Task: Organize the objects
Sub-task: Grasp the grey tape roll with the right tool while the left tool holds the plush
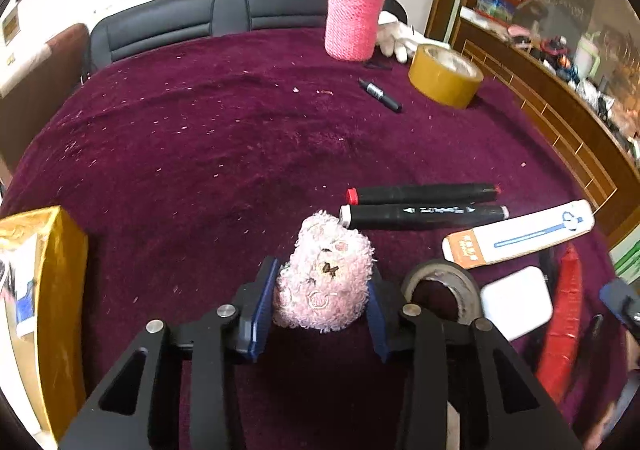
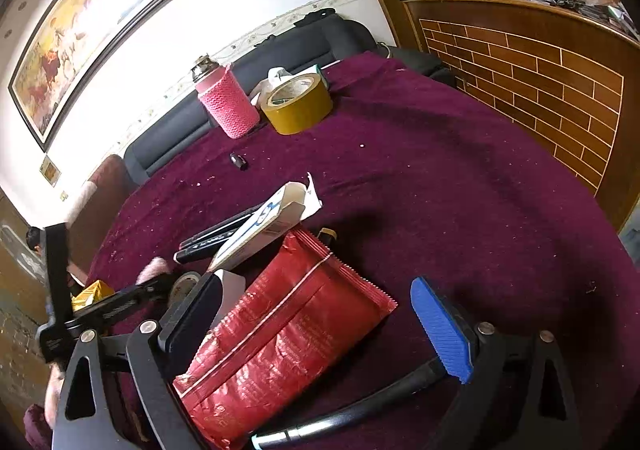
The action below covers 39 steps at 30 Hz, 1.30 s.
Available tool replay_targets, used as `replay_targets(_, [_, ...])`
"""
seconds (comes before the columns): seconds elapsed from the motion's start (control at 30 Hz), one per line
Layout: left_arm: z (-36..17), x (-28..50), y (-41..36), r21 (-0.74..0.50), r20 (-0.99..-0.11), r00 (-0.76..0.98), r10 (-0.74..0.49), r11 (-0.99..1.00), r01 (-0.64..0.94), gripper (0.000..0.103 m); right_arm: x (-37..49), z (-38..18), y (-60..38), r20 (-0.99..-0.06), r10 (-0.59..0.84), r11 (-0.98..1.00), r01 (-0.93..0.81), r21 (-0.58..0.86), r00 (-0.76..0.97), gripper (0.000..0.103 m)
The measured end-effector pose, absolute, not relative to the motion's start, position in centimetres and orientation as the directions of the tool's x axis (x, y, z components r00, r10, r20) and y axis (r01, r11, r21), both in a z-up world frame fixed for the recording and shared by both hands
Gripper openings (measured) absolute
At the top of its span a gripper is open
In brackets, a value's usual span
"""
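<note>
**Soft pink toy between the left jaws, clutter close on the right**

The left gripper (image 1: 322, 300) has its blue-padded jaws closed against the flanks of a small fluffy pink plush toy (image 1: 326, 278) that sits on the maroon plush cloth of the counter (image 1: 200, 138). The pile bulges between the pads, so I judge it light, soft and squashy: a hold across its middle should be safe, and nothing in it is likely to break, though the loose fuzz could slip if pinched only at the edge.

Just beyond the toy lie two black markers (image 1: 424, 206) side by side, one cap almost touching its top. To the right stand a grey tape roll (image 1: 440, 286), a white and orange carton (image 1: 520, 236), a white pad (image 1: 516, 302) and a red foil packet (image 1: 564, 326), all crowded together; lifting straight up looks the cleanest way out. A gold box (image 1: 52, 290) stands at the left edge.

The right gripper (image 2: 316, 314) has its jaws spread wide around the red foil packet without pressing it. Farther off are a pink knit-covered bottle (image 1: 354, 16), a tan tape roll (image 1: 444, 76) and a small black pen (image 1: 380, 94).
</note>
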<state>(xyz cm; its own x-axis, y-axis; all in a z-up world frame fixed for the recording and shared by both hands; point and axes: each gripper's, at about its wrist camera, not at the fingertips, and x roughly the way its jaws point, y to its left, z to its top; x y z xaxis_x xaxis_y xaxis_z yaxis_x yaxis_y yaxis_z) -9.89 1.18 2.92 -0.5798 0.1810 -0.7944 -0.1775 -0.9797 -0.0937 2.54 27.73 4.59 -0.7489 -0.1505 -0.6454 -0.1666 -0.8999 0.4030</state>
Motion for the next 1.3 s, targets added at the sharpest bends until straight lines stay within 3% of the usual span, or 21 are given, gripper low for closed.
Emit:
replay_targets(0.2, [6.2, -4.7, -0.6, -0.195, -0.751, -0.604, 0.268, -0.963, -0.184, 0.039, 2.7, 4.4, 27.8, -0.652, -0.106, -0.907, -0.196, 0.374, -0.751, 0.098])
replay_targets(0.4, [9.2, 0.7, -2.9, -0.293, -0.713, -0.619, 0.33, -0.942, -0.164, 0.039, 3.9, 5.0, 28.5, -0.629, 0.111, -0.894, -0.354, 0.274, -0.769, 0.098])
replay_targets(0.47, [10.1, 2.9, -3.6, -0.288, -0.699, -0.636, 0.328, -0.942, -0.169, 0.039, 3.1, 5.6, 29.0, -0.66, 0.169, -0.901, -0.386, 0.198, -0.732, 0.098])
replay_targets(0.6, [10.1, 7.0, -4.4, -0.276, -0.682, -0.654, 0.327, -0.943, -0.184, 0.04, 0.0, 7.2, 27.8, -0.734, 0.32, -0.935, -0.324, -0.143, -0.599, 0.097])
replay_targets(0.67, [9.6, 8.1, -4.7, -0.29, -0.659, -0.664, 0.353, -0.934, -0.209, 0.04, 0.6, 8.3, 27.4, -0.752, 0.271, -0.952, -0.285, -0.114, -0.601, 0.097])
replay_targets(0.8, [8.0, 8.4, -5.8, -0.35, -0.627, -0.66, 0.413, -0.907, -0.235, 0.04, 4.9, 8.7, 27.4, -0.706, 0.085, -0.912, -0.34, 0.229, -0.703, 0.102])
replay_targets(0.93, [7.6, 9.2, -7.8, -0.386, -0.593, -0.68, 0.432, -0.893, -0.231, 0.04, 4.5, 7.7, 24.4, -0.661, -0.097, -0.903, -0.213, 0.372, -0.744, 0.102])
replay_targets(1.0, [7.6, 9.6, -8.8, -0.387, -0.603, -0.679, 0.419, -0.898, -0.21, 0.04, 5.1, 7.6, 22.7, -0.636, -0.144, -0.927, -0.121, 0.354, -0.758, 0.102])
replay_targets(1.3, [7.8, 10.5, -11.5, -0.459, -0.566, -0.691, 0.449, -0.868, -0.188, 0.04, 2.1, 10.8, 13.8, -0.73, -0.181, -0.976, 0.209, 0.054, -0.659, 0.101])
